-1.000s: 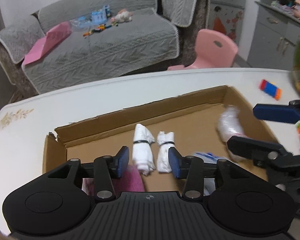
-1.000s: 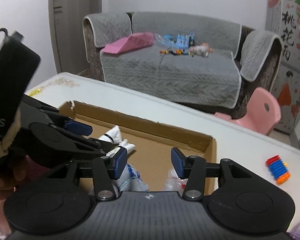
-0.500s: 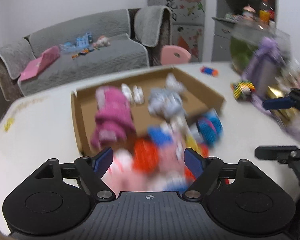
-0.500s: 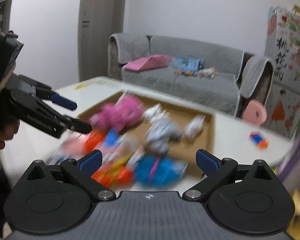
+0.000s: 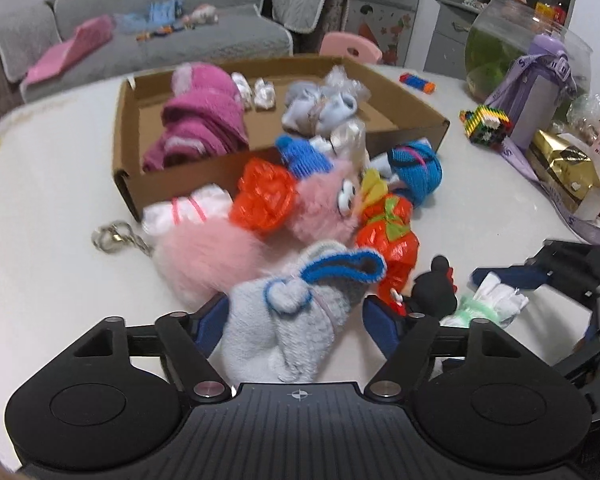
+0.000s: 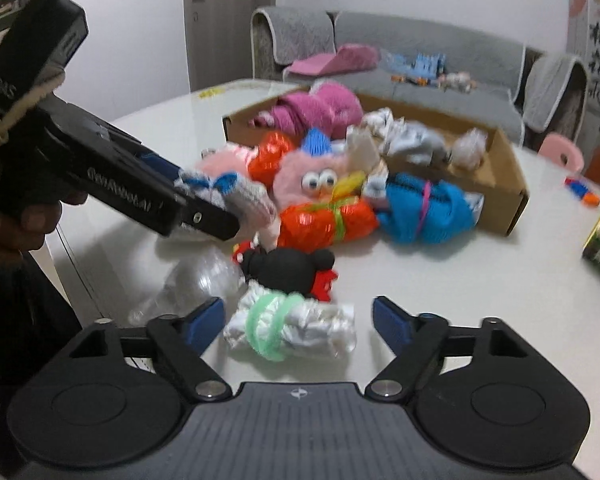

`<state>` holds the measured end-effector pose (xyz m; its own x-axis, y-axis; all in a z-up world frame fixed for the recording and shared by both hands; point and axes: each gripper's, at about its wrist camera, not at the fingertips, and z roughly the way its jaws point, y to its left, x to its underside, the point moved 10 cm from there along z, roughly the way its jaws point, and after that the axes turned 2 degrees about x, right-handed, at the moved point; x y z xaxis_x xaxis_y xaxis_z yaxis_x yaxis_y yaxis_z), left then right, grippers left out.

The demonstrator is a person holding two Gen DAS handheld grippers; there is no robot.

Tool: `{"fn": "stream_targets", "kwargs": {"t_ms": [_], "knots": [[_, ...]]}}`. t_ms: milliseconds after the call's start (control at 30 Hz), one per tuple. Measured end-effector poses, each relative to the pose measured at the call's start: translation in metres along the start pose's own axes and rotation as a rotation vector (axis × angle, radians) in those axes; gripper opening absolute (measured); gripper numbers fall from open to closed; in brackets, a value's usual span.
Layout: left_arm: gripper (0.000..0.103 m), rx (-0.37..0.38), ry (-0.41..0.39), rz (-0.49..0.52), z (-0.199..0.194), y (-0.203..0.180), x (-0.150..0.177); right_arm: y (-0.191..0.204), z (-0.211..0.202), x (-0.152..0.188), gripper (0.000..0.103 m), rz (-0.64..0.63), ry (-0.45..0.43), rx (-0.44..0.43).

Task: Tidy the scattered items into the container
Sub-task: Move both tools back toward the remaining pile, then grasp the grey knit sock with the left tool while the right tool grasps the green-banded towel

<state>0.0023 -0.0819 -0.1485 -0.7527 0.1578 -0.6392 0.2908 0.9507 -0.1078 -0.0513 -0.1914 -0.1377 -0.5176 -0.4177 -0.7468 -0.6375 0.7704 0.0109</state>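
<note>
— Left wrist view has our left gripper (image 5: pixel 294 320) with jaws apart on either side of the grey plush with blue trim (image 5: pixel 296 320). Are we clamped on it?

— Not that we can tell; the pads look just beside it, not pressing. It lies at the near end of the heap on the table (image 5: pixel 52 200), in front of the cardboard box (image 5: pixel 404 136).

— And our right gripper (image 6: pixel 298 322)?

— Spread wide around the white bundle tied with a green band (image 6: pixel 288 326), near the table's front edge, just in front of the black toy (image 6: pixel 288 266).

— So how do we take them well?

— We judge both are soft, so we should close across the thickest part and pinch the bundle over its band. Lift straight up, clear of the pink furry toy (image 5: pixel 324 208), then carry over the box's near wall and let go low inside.

— Risk?

— We might drag the neighbours along.
</note>
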Motion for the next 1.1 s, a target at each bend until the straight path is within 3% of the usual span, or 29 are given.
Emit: {"fn": "stream_targets", "kwargs": {"t_ms": [167,367,767,1100], "knots": [[0.062,-0.008,0.007,0.043,0.000,-0.008,0.009,-0.004,-0.004,0.000,0.061,0.031,-0.015,-0.019],[0.059,0.002,0.006,0.034,-0.004,-0.011,0.009,-0.004,-0.013,0.006,0.060,0.038,-0.032,-0.011],[0.060,-0.046,-0.065,0.083,-0.041,-0.016,0.015,-0.020,-0.040,0.009,0.060,0.098,-0.089,0.000],[0.061,-0.079,-0.071,0.080,-0.050,-0.006,0.022,-0.024,-0.038,0.013,0.060,0.094,-0.082,0.004]]}}
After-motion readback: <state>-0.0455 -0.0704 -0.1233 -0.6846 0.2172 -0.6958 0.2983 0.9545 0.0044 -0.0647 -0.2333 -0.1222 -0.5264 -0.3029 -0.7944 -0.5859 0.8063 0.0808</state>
